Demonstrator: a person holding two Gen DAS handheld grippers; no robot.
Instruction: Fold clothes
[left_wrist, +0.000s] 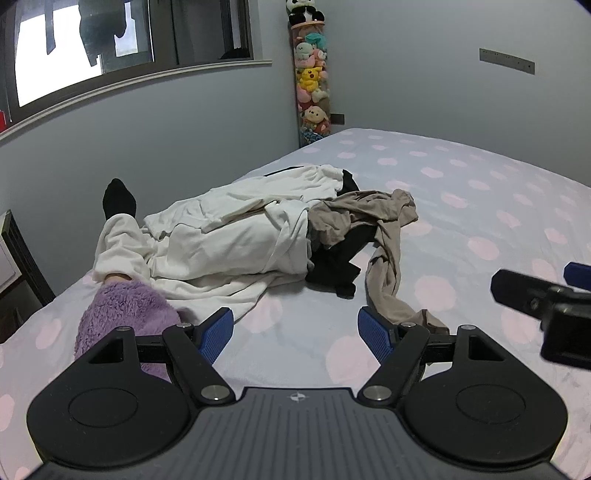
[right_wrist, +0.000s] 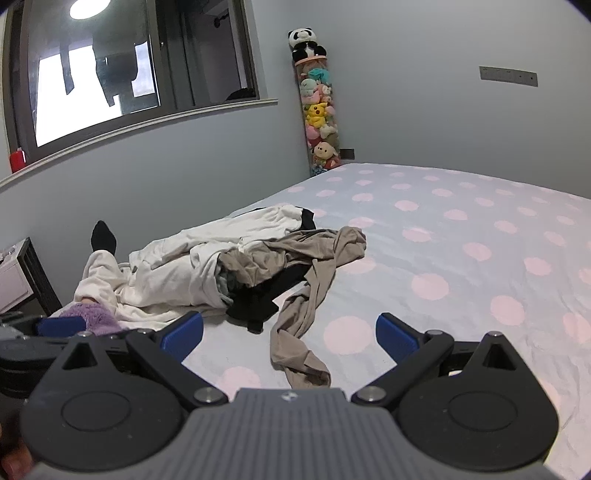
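Note:
A pile of clothes lies on the bed: white garments (left_wrist: 221, 236) (right_wrist: 173, 266), a beige garment (left_wrist: 369, 218) (right_wrist: 306, 254) with a leg trailing toward me, and a black garment (left_wrist: 340, 266) (right_wrist: 258, 302) under them. My left gripper (left_wrist: 295, 334) is open and empty above the sheet, just short of the pile. My right gripper (right_wrist: 290, 338) is open and empty, with the beige trailing end (right_wrist: 299, 365) lying between its fingers' line. The right gripper's body shows at the right edge of the left wrist view (left_wrist: 546, 302).
The bed (left_wrist: 480, 206) (right_wrist: 480, 229) has a pale sheet with pink dots. A person's leg in white trousers with a black sock (left_wrist: 118, 199) and a purple fluffy sleeve (left_wrist: 122, 314) lie at left. A tube of plush toys (left_wrist: 312, 85) stands in the corner.

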